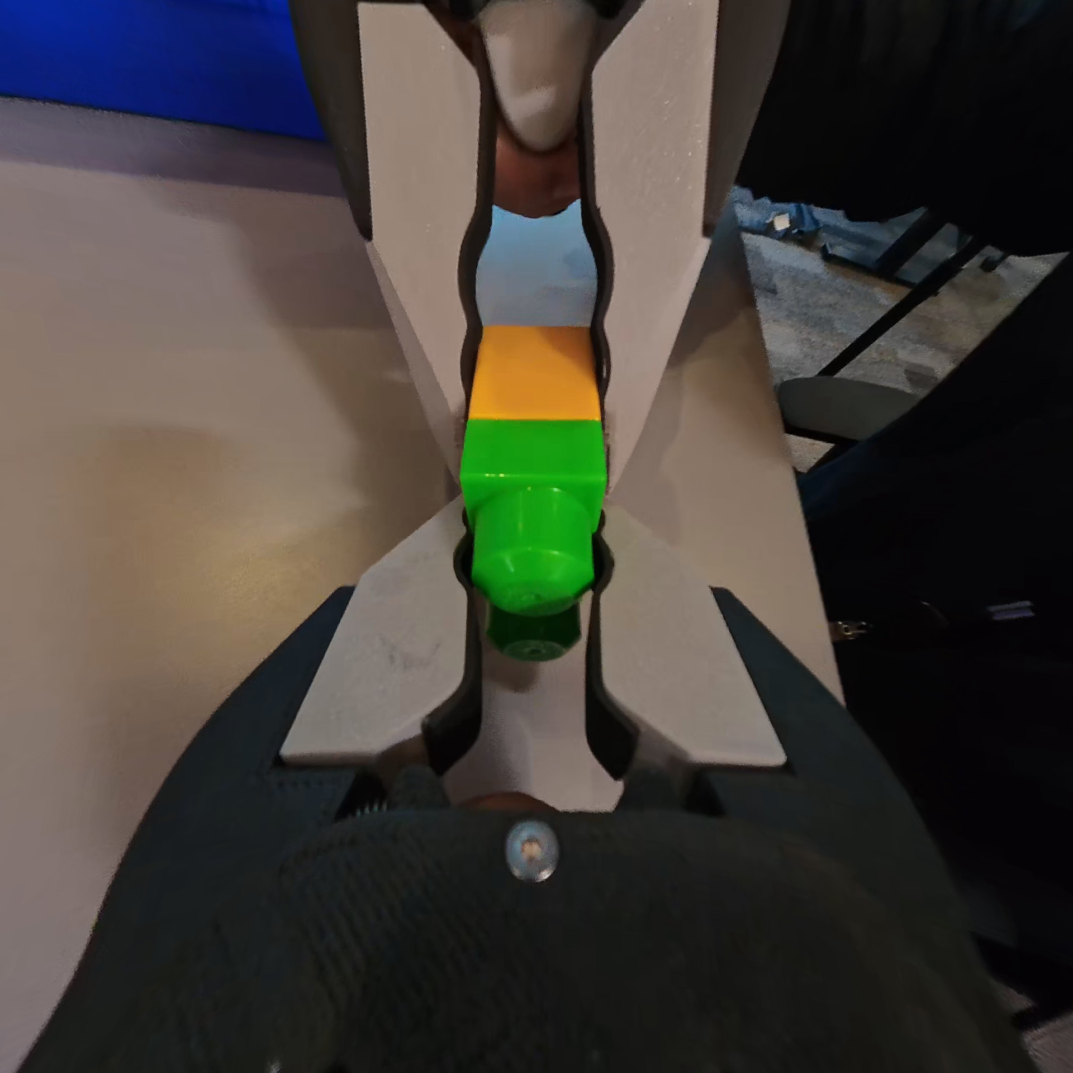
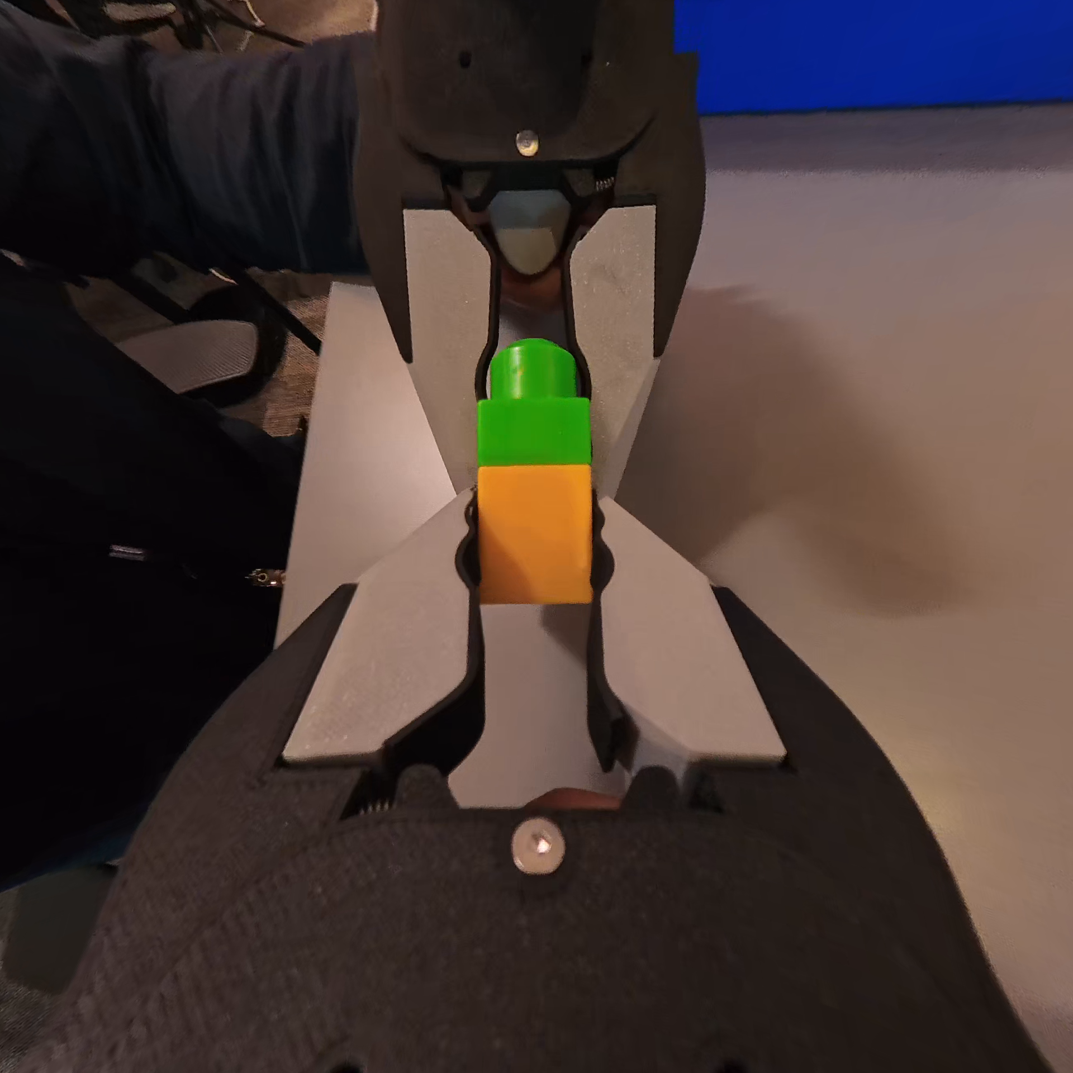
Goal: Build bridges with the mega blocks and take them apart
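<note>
A green block [image 1: 534, 458] and an orange block [image 1: 534, 371] are joined end to end and held in the air between my two grippers, which face each other. My left gripper [image 1: 534, 551] is shut on the green block at its stud end. My right gripper [image 1: 537, 383] comes from the far side and is shut on the orange block. In the right wrist view, my right gripper [image 2: 534, 540] presses both pads on the orange block [image 2: 534, 557], and the left gripper [image 2: 534, 406] holds the green block [image 2: 534, 432] beyond it.
A beige table [image 1: 174, 464] lies below the blocks. A blue surface [image 1: 145, 46] is at the back. A grey chair seat [image 1: 842, 406] and carpet lie off the table's edge. A person's dark sleeve [image 2: 174, 145] reaches in. My left and right fingertips are right by each other.
</note>
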